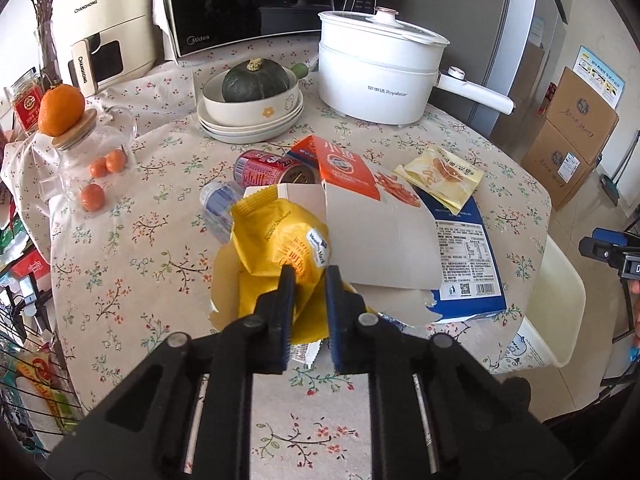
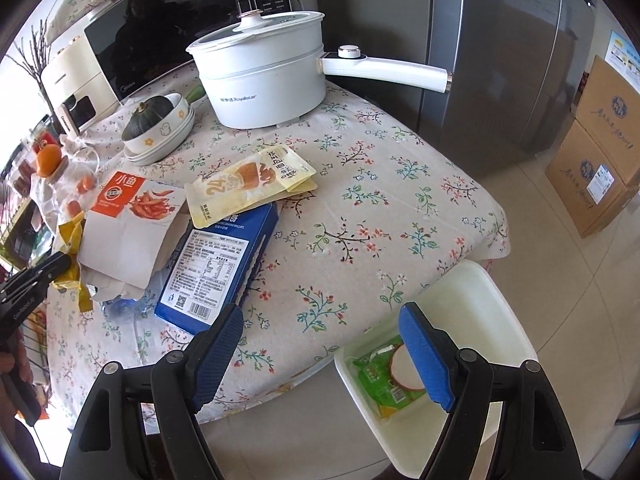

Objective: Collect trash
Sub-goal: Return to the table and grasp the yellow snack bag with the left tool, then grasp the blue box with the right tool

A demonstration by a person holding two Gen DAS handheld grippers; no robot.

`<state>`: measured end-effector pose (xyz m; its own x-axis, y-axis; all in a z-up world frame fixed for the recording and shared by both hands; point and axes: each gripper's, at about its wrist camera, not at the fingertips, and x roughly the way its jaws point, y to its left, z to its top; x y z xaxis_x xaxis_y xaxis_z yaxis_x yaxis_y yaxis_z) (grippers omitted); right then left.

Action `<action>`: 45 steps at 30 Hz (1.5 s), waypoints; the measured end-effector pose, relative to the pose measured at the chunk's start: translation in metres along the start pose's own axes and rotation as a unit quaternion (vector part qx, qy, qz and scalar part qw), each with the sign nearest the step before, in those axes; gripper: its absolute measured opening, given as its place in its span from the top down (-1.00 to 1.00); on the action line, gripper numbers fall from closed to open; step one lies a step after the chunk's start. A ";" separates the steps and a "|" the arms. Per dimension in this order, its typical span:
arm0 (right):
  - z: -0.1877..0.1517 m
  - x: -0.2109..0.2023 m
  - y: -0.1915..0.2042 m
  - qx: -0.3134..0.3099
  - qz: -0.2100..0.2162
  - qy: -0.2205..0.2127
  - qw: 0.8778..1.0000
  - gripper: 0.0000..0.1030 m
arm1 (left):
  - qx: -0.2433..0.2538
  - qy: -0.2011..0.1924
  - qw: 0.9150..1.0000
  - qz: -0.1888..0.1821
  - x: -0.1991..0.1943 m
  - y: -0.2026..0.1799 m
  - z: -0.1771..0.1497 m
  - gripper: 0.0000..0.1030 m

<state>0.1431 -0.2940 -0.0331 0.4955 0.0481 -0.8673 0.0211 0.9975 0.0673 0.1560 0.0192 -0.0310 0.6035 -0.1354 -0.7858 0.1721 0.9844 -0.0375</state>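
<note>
My left gripper (image 1: 309, 280) is shut on a yellow snack bag (image 1: 280, 240) at the near middle of the table. Behind it lie an orange-and-grey carton (image 1: 360, 200), a red can (image 1: 272, 166), a plastic bottle (image 1: 218, 200), a blue box (image 1: 468, 264) and a pale yellow pouch (image 1: 440, 178). My right gripper (image 2: 320, 344) is open and empty, over the table's edge and the white bin (image 2: 472, 304). A green wrapper (image 2: 384, 380) lies inside the bin. The carton (image 2: 132, 216), blue box (image 2: 224, 260) and pouch (image 2: 252, 184) also show in the right wrist view.
A white electric pot (image 1: 380, 68), a squash in stacked bowls (image 1: 252, 96), a microwave (image 1: 256, 0), an air fryer (image 1: 104, 28), and a glass jar with oranges (image 1: 80, 136) stand on the flowered tablecloth (image 2: 380, 220). Cardboard boxes (image 2: 600, 152) and a fridge (image 2: 480, 60) stand to the right.
</note>
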 end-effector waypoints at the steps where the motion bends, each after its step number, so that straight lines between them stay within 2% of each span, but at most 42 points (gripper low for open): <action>1: 0.000 0.000 0.000 0.000 -0.001 0.000 1.000 -0.58 | 0.002 0.000 1.000 0.001 -0.001 0.000 0.000 0.79; 2: 0.000 -0.001 0.000 0.001 -0.001 0.000 1.000 -0.58 | 0.003 0.001 1.000 -0.001 -0.002 -0.001 -0.001 0.88; 5: -0.001 0.000 0.003 0.001 0.000 0.001 1.000 -0.58 | 0.003 -0.003 1.000 0.002 -0.007 -0.001 -0.001 0.95; 14: 0.003 0.011 0.043 -0.013 0.020 0.015 1.000 -0.59 | -0.038 -0.040 0.998 -0.018 -0.051 0.013 -0.007 0.96; 24: 0.005 0.043 0.111 -0.046 0.030 0.040 0.998 -0.62 | -0.064 -0.049 0.997 -0.008 -0.070 0.043 -0.026 0.96; 29: -0.001 0.077 0.136 -0.057 0.009 0.078 0.995 -0.65 | -0.075 -0.036 0.997 -0.009 -0.070 0.059 -0.037 0.96; 31: -0.001 0.087 0.141 -0.048 0.007 0.082 0.995 -0.72 | -0.078 -0.030 0.996 -0.010 -0.068 0.065 -0.040 0.96; 33: -0.001 0.095 0.146 -0.039 0.003 0.083 0.996 -0.87 | -0.083 -0.028 0.996 -0.013 -0.069 0.069 -0.043 0.96; 36: -0.001 0.106 0.157 -0.040 -0.008 0.087 0.995 -0.94 | -0.086 -0.030 0.996 -0.016 -0.070 0.072 -0.044 0.96; 42: 0.000 0.117 0.167 -0.050 -0.076 0.074 0.993 -0.96 | -0.084 -0.030 0.996 -0.021 -0.071 0.069 -0.045 0.96; 45: -0.001 0.119 0.165 -0.055 -0.094 0.072 0.991 -0.96 | -0.081 -0.030 0.996 -0.022 -0.070 0.069 -0.045 0.96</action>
<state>0.2047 -0.1235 -0.1258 0.3626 -0.1395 -0.9214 0.0018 0.9888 -0.1490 0.0902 0.1017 -0.0063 0.6440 -0.1797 -0.7436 0.0741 0.9821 -0.1732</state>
